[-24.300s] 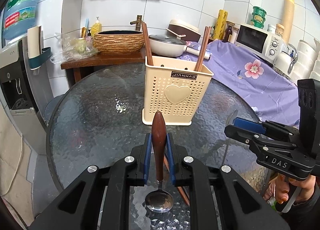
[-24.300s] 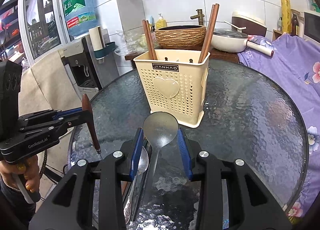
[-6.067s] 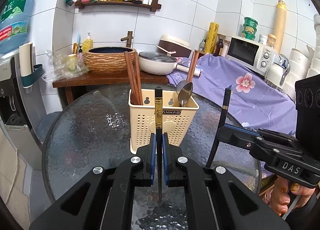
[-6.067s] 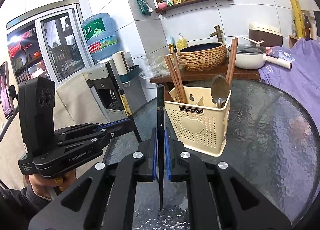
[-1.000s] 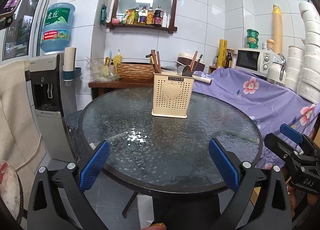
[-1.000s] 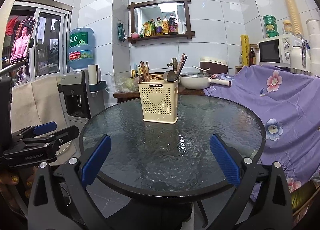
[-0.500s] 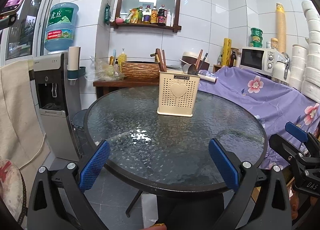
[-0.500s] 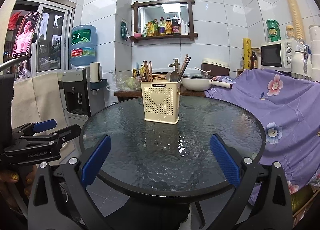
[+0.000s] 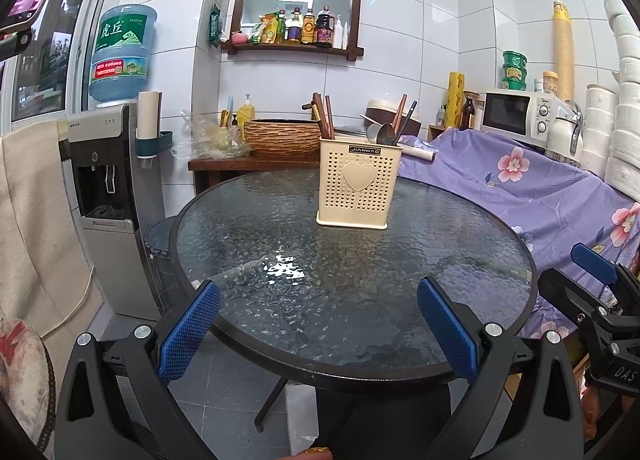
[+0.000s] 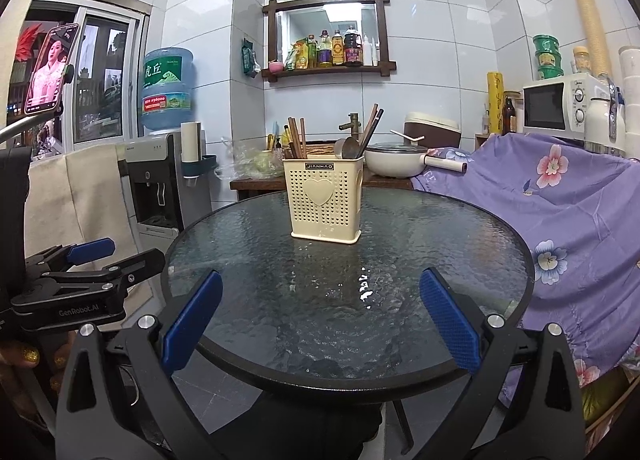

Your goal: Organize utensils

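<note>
A cream utensil holder (image 9: 358, 184) with a heart on its front stands on the far half of the round glass table (image 9: 280, 300). It holds brown chopsticks (image 9: 324, 116) on its left side and spoons (image 9: 382, 134) with dark chopsticks on its right. It also shows in the right wrist view (image 10: 326, 200). My left gripper (image 9: 318, 324) is wide open and empty, held back at the table's near edge. My right gripper (image 10: 320, 318) is wide open and empty, likewise at the near edge.
A water dispenser (image 9: 108, 188) stands left of the table. A purple flowered cloth (image 9: 520, 188) covers furniture on the right, with a microwave (image 9: 516, 118) behind. A wooden side table with a woven basin (image 9: 280, 136) and a white pot (image 10: 394, 164) is behind.
Both grippers stay wide open and empty. The left view has shifted slightly closer to the table; the holder sits a little further right in it.
</note>
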Demonstrator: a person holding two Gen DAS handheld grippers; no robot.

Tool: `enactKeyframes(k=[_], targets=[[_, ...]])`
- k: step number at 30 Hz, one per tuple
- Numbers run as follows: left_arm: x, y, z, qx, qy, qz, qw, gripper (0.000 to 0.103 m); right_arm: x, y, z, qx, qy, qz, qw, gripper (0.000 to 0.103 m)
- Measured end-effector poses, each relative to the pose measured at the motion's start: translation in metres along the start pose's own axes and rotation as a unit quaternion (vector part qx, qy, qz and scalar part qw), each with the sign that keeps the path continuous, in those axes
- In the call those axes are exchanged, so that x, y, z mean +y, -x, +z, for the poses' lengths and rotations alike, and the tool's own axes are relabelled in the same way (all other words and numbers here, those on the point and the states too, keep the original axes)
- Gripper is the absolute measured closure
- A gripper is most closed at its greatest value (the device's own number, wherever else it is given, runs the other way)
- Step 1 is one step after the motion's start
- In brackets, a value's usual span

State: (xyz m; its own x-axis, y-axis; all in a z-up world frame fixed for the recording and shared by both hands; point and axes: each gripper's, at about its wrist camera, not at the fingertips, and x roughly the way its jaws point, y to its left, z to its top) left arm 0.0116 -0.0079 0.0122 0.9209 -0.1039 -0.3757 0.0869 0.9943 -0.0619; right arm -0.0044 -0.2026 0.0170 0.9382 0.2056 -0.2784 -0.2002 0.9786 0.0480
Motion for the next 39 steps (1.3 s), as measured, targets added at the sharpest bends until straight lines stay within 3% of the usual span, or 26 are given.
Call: enactKeyframes(k=[39], targets=[[-0.0036,-0.0046,-0.0019,0.016,-0.009,0.021,0.9996,0.006,-0.0024,-0.0053,-0.0020,0.011,-0.005,-0.005,1.000,0.006]])
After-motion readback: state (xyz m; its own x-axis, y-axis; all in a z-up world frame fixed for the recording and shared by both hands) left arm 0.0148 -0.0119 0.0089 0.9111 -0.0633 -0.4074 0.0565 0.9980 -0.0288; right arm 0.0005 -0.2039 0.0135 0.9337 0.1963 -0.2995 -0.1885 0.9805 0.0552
